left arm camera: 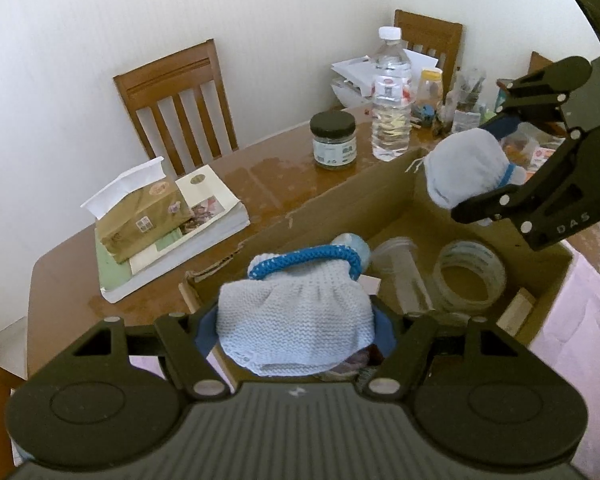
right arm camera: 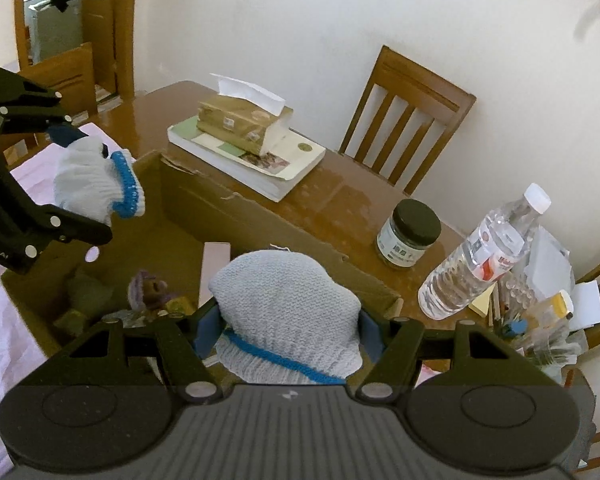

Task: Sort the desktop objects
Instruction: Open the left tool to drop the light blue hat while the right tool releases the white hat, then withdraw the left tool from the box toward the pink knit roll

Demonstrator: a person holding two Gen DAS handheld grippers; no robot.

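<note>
Two knit booties clamped: left gripper (left arm camera: 296, 330) grips one (left arm camera: 296, 320), right gripper (right arm camera: 288, 328) other (right arm camera: 288, 312), seemingly above cardboard box (left arm camera: 340, 196).

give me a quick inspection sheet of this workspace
surface: wooden table, glossy.
job's things: each gripper holds a knitted bootie, left one, right one, above the cardboard box containing a tape roll.
clutter: tissue pack on books, dark-lidded jar, water bottle.
grippers: left gripper and right gripper both shut on booties.
cables: nothing seen.
surroundings: wooden chair, white wall.
</note>
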